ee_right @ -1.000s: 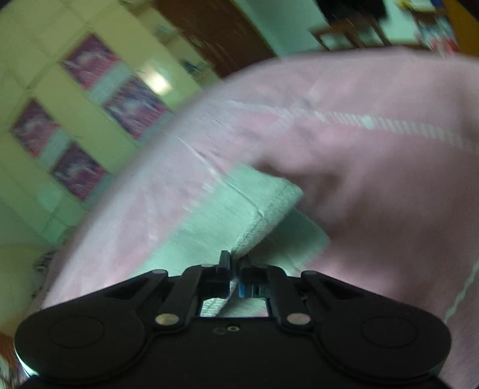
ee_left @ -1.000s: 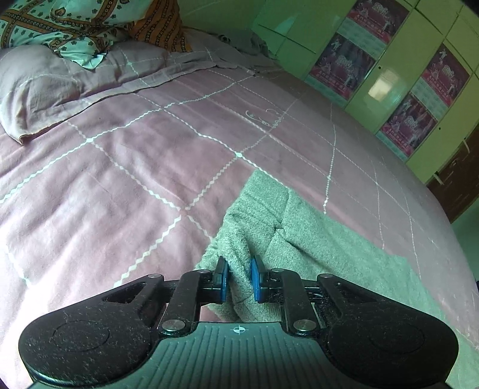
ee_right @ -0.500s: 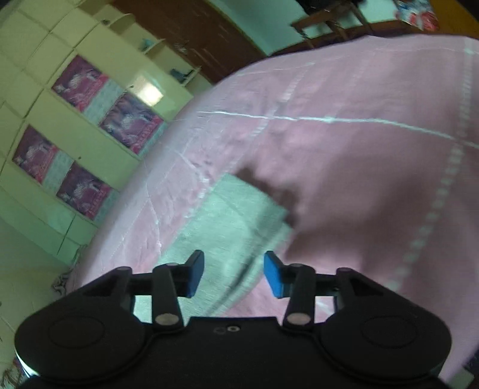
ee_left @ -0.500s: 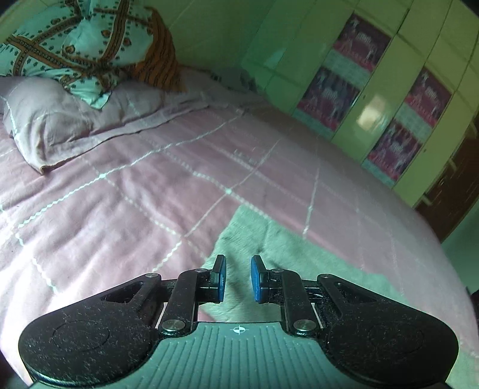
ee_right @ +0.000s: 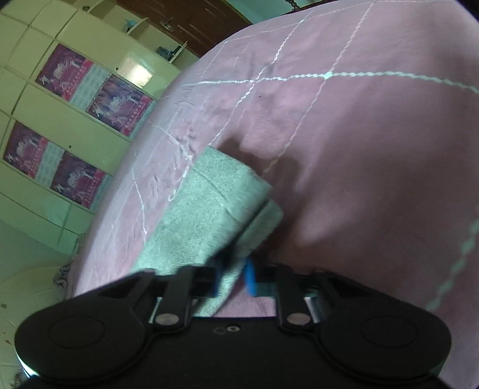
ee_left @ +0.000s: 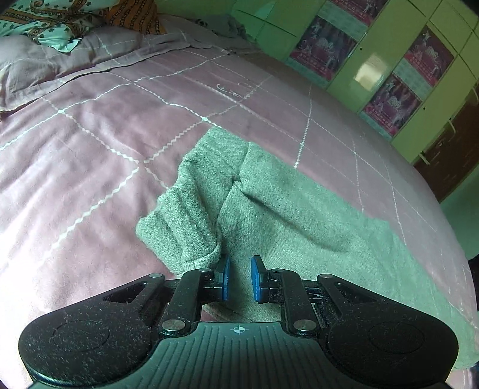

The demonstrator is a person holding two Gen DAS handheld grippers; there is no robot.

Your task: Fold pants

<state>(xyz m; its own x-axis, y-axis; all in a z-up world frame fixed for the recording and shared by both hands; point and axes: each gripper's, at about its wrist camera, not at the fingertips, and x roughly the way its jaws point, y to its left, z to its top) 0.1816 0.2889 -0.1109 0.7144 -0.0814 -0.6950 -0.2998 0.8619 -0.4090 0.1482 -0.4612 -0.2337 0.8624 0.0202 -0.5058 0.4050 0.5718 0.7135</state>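
Observation:
The grey-green pants (ee_left: 284, 215) lie folded lengthwise on the pink checked bed sheet (ee_left: 104, 134), with the two leg ends side by side at the near left. My left gripper (ee_left: 239, 279) sits low at those leg ends. Its blue pads stand narrowly apart with pants fabric between them, and one cuff bunches up against the left pad. In the right wrist view the pants (ee_right: 209, 206) run away from me towards the upper left. My right gripper (ee_right: 232, 275), blurred, is shut on the near edge of the fabric.
A pink pillow (ee_left: 45, 59) and a patterned cloth (ee_left: 45, 24) lie at the head of the bed. Green wardrobe doors with posters (ee_left: 389, 59) stand beyond the bed's far side. Pink sheet (ee_right: 374, 149) spreads to the right of the pants.
My right gripper opened wide half a second ago and has shut again on the pants' edge, lower down. My left gripper drew back and has returned close over the leg ends.

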